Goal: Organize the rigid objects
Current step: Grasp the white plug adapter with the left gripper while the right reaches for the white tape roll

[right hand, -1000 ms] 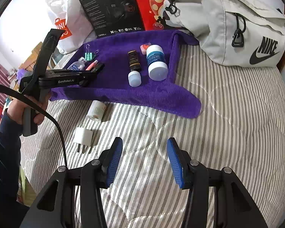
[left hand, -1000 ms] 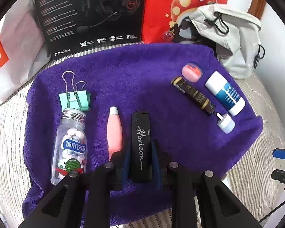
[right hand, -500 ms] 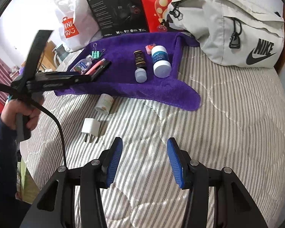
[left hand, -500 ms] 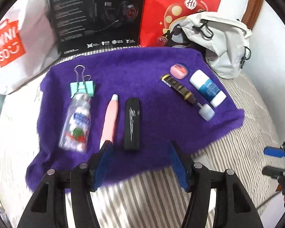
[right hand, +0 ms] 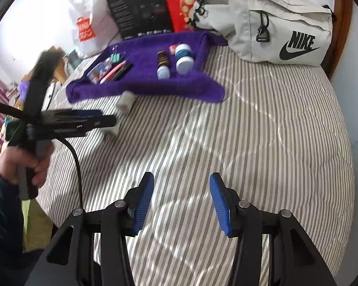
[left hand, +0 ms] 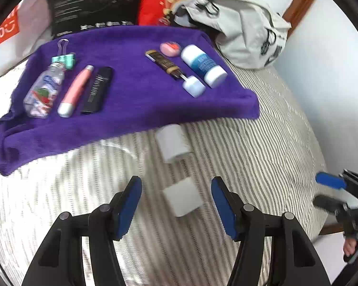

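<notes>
Left gripper (left hand: 176,200): jaws apart, white plug (left hand: 181,197) between, untouched | Right gripper (right hand: 181,200): jaws apart, empty, over striped bed (right hand: 262,131)

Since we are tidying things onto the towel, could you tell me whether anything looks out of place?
Yes: a white roll and a white plug adapter lie on the striped bedding, off the purple towel.

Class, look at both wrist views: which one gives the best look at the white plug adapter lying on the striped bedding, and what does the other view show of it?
The left wrist view: the white plug adapter lies close, unobstructed, between the open left gripper's fingers, though slightly blurred. In the right wrist view it is small, blurred and partly hidden behind the left gripper.
</notes>
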{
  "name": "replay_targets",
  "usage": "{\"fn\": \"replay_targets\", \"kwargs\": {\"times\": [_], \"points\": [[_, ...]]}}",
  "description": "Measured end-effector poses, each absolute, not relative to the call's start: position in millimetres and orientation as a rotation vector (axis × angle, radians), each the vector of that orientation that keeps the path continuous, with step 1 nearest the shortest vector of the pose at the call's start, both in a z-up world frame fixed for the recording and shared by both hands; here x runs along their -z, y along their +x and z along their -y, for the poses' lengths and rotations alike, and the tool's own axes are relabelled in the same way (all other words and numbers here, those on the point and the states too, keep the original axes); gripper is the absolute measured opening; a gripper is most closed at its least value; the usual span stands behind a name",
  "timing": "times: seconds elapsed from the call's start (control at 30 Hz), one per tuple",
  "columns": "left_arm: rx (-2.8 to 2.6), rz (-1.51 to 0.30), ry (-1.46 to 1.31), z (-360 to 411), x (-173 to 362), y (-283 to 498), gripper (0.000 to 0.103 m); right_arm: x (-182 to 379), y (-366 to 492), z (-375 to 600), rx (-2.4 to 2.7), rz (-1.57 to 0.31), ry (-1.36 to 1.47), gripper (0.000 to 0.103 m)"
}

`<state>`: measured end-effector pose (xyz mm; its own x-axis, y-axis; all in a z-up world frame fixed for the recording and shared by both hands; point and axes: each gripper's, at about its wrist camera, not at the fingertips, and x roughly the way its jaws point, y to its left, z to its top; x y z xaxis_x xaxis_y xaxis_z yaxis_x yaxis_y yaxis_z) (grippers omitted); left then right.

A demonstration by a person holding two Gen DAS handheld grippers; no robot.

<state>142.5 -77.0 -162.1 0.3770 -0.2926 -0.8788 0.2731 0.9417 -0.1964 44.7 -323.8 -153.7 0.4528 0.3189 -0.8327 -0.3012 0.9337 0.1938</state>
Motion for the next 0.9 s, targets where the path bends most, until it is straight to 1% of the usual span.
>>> {"fn": "replay_targets", "kwargs": {"times": [0.07, 0.1, 0.13, 0.17, 0.3, 0.47, 0.6, 0.83, 0.9], "points": [[0.332, -1.145, 0.030, 86, 169, 140, 0.056, 155, 37, 324, -0.388, -1.038, 0.017, 0.049], [0.321, -1.144, 0.045, 88, 171, 138, 0.048, 155, 35, 324, -0.389, -1.038, 0.017, 0.049], [0.307, -1.135, 0.042, 85, 173, 136, 0.037, 155, 31, 324, -0.388, -1.033, 0.020, 0.049], [0.303, -1.137, 0.030, 82, 174, 136, 0.035, 156, 28, 325, -0.389, -1.030, 0.027, 0.049], [0.299, -1.141, 0.016, 67, 171, 131, 0.032, 160, 26, 326, -0.390, -1.031, 0.049, 0.049], [0.291, -1.153, -0.002, 59, 170, 132, 0.032, 159, 27, 319, -0.404, -1.034, 0.045, 0.049], [0.288, -1.135, 0.029, 66, 172, 135, 0.032, 159, 29, 312, -0.412, -1.039, 0.037, 0.049], [0.275, -1.117, 0.084, 72, 169, 129, 0.027, 164, 29, 296, -0.431, -1.062, 0.024, 0.049], [0.279, -1.121, 0.091, 76, 172, 132, 0.028, 162, 31, 291, -0.441, -1.060, 0.014, 0.049]]}}
